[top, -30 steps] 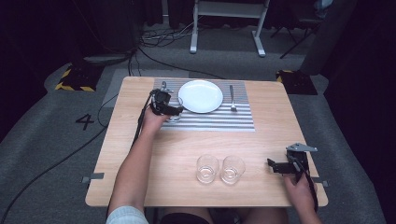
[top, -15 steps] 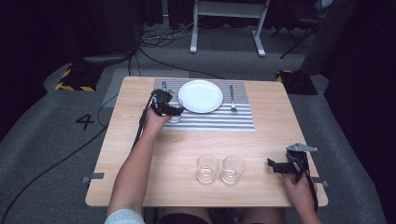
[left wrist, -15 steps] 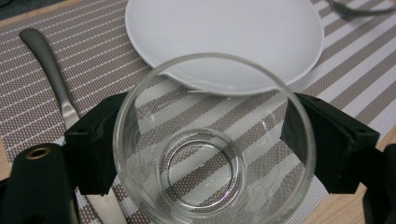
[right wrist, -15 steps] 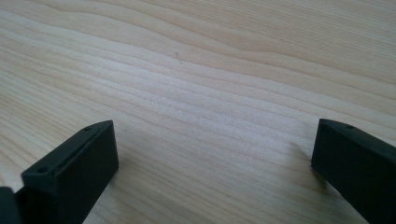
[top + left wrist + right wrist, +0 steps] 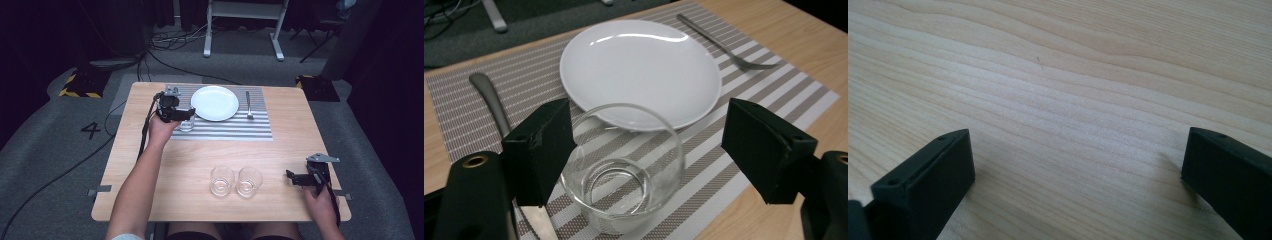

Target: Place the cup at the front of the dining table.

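Our left gripper (image 5: 644, 150) stands open around the glass tumbler (image 5: 621, 170); slick and fragile, we'd clasp its mid-wall gently. Our right gripper (image 5: 1073, 175) gapes empty.

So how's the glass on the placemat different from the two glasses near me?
The placemat glass stands alone on the striped mat beside the plate, between the open left claw's jaws. The near glasses stand side by side on bare table, with no claw around them. All three are clear, empty and upright.
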Demonstrator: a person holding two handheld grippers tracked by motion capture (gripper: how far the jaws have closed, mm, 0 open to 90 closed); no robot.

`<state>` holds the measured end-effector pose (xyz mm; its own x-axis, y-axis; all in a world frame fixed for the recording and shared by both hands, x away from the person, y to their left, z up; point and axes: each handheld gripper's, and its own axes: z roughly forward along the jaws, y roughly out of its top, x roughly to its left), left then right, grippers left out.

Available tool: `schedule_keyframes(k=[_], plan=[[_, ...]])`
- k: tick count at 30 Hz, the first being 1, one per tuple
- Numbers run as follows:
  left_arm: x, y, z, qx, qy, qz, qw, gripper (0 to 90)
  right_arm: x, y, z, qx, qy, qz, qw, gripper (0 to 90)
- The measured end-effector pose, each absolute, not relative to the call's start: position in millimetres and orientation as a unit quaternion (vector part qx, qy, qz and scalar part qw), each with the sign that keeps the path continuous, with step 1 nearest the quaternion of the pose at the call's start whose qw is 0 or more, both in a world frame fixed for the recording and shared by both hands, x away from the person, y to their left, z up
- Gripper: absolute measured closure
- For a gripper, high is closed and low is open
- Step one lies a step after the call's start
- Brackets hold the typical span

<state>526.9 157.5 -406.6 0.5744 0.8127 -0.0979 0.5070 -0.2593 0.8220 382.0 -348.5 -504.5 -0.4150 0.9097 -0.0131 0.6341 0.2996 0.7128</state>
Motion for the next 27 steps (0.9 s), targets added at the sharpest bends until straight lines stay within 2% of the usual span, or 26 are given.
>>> schedule_keyframes(k=[13,24,27], plan=[[476.5,148.9,-362.3,0.8,0.365,0.19,0.436,19.1,382.2,-347.7,-504.8,0.496,0.776,0.324,0.214,0.5],[438.9,155.3,-344.2,0.807,0.357,0.187,0.433,19.2,382.2,-347.7,-504.8,0.496,0.776,0.324,0.214,0.5],[431.3,160.1,-343.9,0.809,0.368,0.162,0.429,20.0,382.1,-347.7,-504.8,0.496,0.777,0.324,0.214,0.5]])
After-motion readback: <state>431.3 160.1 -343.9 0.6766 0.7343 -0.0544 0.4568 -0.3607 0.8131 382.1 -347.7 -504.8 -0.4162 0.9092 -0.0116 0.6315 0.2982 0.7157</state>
